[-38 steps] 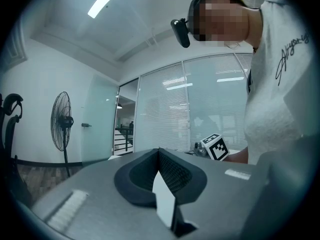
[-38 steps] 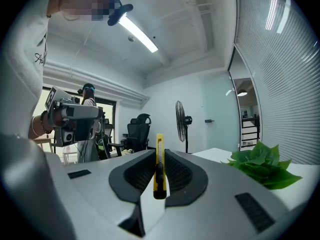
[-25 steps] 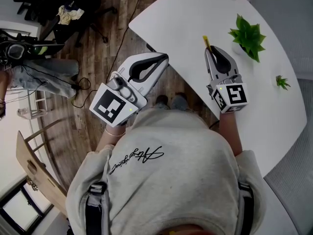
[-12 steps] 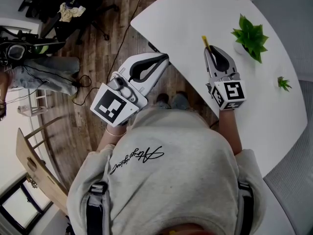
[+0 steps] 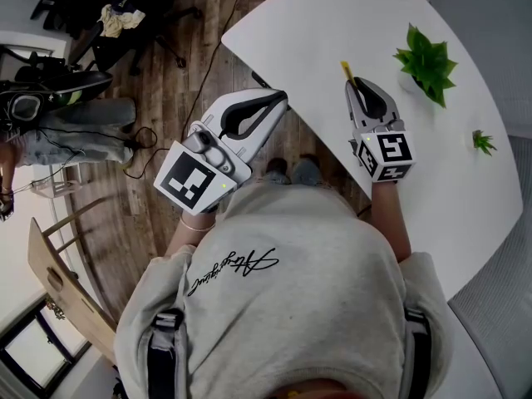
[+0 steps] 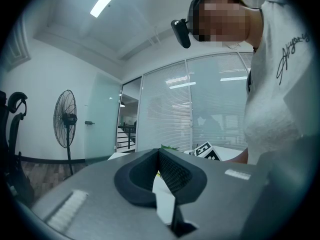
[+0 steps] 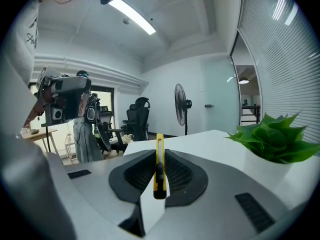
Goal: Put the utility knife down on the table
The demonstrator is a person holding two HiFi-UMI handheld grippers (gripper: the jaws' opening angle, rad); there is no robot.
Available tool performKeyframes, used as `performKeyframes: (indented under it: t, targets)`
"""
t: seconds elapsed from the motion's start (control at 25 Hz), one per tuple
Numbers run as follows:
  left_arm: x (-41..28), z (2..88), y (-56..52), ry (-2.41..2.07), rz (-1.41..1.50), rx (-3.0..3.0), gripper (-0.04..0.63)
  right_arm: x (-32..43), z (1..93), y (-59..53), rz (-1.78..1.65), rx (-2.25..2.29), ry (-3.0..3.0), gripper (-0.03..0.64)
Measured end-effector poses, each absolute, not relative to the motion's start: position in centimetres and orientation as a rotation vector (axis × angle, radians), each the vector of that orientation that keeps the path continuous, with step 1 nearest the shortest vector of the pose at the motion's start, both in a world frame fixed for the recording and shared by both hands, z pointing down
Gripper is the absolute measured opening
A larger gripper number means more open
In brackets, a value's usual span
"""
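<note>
Two tools: both are showing in the head view, one working and one idling.
Right side: the right hand-held gripper is clamping the utility knife, its jaws standing only as far apart as the thin yellow body between the pads.
Change: against a second ago, this hand-held gripper is sinking toward the counter and tipping its nose slightly lower, and its grip is not loosening.
Knife's place: it is riding on edge in the jaws, left of the potted plant as the head view shows it. Its tip is poking out past the fingertips and pointing past the plant's left side.
Right gripper view: the utility knife is standing straight up the middle of the right hand-held gripper. The potted plant is sitting close on the right, and white counter is stretching ahead.
Contact: the knife seems to be hanging just above the counter, though no view is showing its underside.
Left side: the left hand-held gripper is keeping the same spot as before, well apart from the potted plant and beyond the counter's edge. In its own view, the left hand-held gripper is holding its jaws tip to tip with nothing between them.
Meaning: the lowering appears to be under way, so the release is probably what is coming. The surface left of the potted plant is looking bare enough for it.
</note>
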State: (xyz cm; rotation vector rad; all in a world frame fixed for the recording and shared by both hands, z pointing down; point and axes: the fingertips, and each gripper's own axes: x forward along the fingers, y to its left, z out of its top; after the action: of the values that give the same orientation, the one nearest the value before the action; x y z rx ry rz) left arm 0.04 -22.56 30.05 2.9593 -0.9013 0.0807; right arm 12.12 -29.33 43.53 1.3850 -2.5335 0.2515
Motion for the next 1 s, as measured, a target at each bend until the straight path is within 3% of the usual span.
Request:
performKeyframes:
  t: [1.0]
  targets:
    - [-0.3, 30.2, -22.9, -0.907, 0.088, 2.956, -0.011, 12.1, 48.3, -30.2, 0.383, 1.321, -2.403, 0.054]
